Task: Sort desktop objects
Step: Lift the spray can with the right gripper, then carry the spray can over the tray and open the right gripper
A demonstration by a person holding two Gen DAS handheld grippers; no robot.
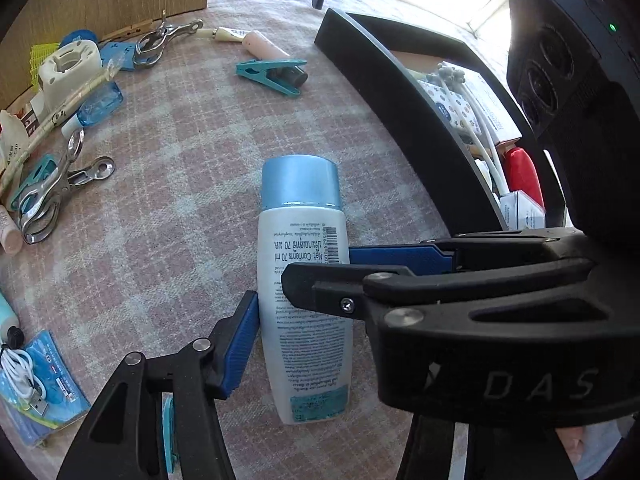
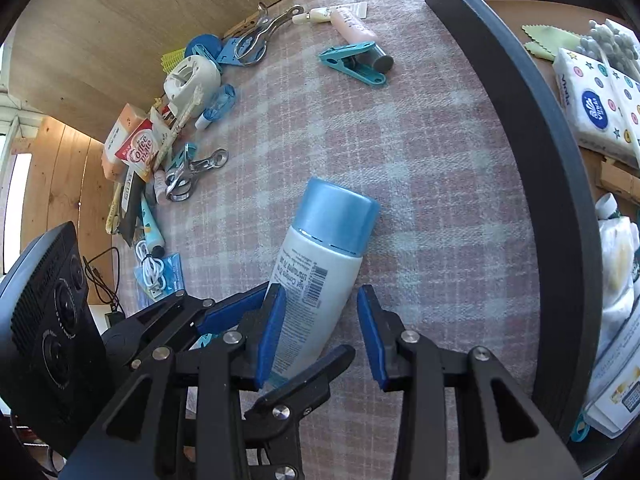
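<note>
Much clutter (image 2: 176, 120) across pink plaid tablecloth (image 2: 420, 160)

Both wrist cameras look steeply down, close above the checked tablecloth (image 1: 180, 208), sharing the white bottle (image 2: 316, 280) and far clutter.

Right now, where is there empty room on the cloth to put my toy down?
The biggest bare patch of checked cloth lies between the blue-capped bottle, the teal clip and the black tray's wall. It is crowded along the wooden board, around the Coffee mate sachet and metal clip.
</note>
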